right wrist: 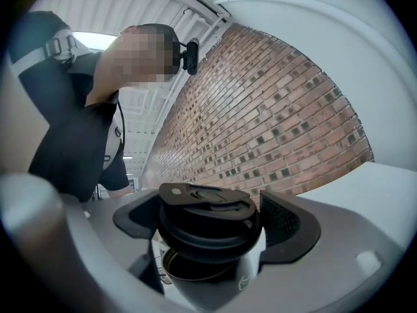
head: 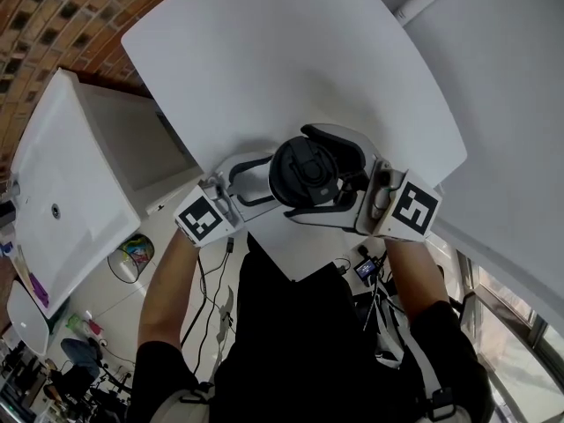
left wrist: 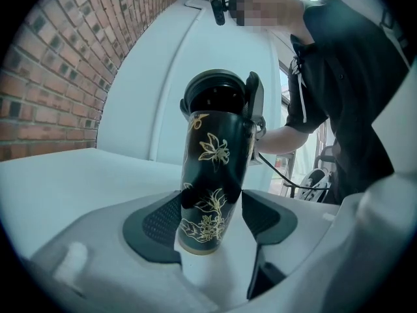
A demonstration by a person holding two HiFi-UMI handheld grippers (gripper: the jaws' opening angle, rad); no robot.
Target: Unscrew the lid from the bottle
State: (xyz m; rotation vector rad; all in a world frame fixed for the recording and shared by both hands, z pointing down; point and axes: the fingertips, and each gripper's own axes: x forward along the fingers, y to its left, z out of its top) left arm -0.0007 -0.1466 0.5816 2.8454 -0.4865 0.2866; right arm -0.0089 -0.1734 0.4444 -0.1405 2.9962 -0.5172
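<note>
One black bottle [left wrist: 212, 175], gold flower print, black lid [right wrist: 205, 220]

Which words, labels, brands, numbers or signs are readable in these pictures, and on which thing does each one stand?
No text can be read anywhere.
bottle: gold flower drawings only, no words.
lid: no print shows.
marker cubes: black-and-white square codes, no letters or numbers.
Small pale mark below the bottle's mouth, right gripper view: too small to read.

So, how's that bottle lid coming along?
Right gripper clamped on lid, lid lifted off mouth. Left gripper around bottle base, grip unclear. Nothing blocking.
</note>
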